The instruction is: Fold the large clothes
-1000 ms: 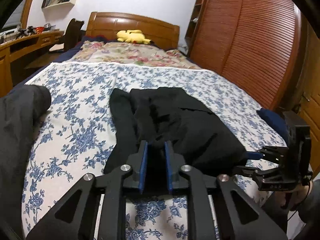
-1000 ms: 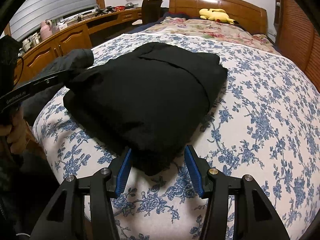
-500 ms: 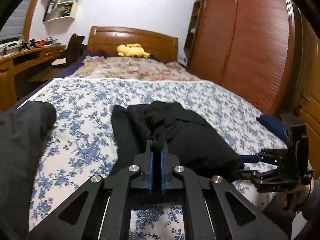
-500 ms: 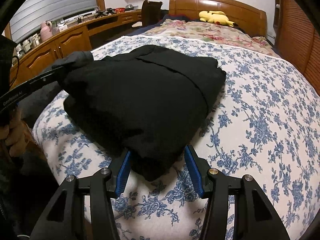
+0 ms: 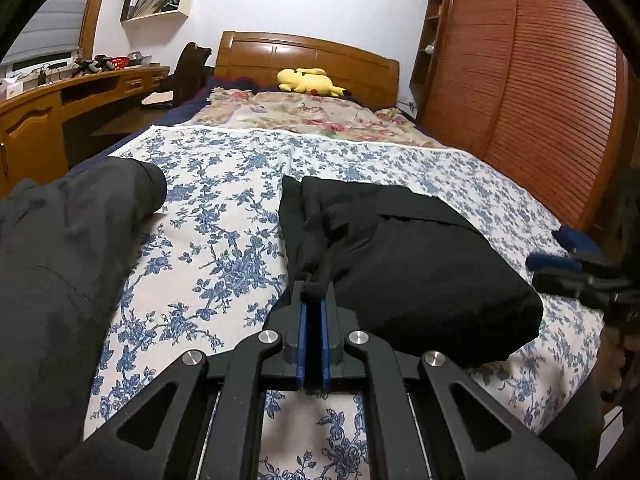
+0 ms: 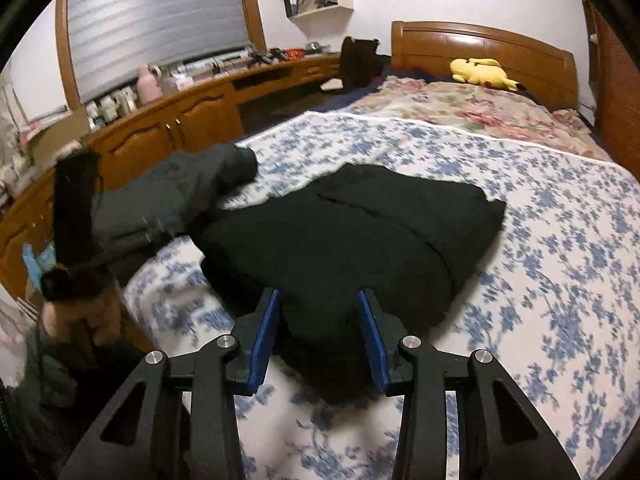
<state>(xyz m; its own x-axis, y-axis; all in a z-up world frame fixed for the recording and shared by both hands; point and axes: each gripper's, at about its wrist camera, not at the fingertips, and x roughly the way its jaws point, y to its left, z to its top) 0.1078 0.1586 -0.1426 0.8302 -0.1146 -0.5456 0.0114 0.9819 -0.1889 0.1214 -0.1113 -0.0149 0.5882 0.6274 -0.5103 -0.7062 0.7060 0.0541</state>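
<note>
black garment (image 5: 404, 264) folded on the bed (image 5: 224, 216), long axis toward the headboard; left gripper (image 5: 313, 300) jaws pinch its near-left corner, right gripper (image 6: 320, 320) jaws closing around near-right corner, no contact visible yet.

Dim indoor light; fisheye-bent edges; right view motion-blurred.

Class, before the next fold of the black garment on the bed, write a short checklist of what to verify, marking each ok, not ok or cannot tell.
1. Left gripper shut on black garment: ok.
2. Right gripper closing, garment corner between its fingers: grip not yet firm, not ok.
3. Grey garment lies apart from the black one: ok.
4. Blue floral sheet bare beyond the garment: ok.
5. Layers underneath lie flat: cannot tell.
</note>
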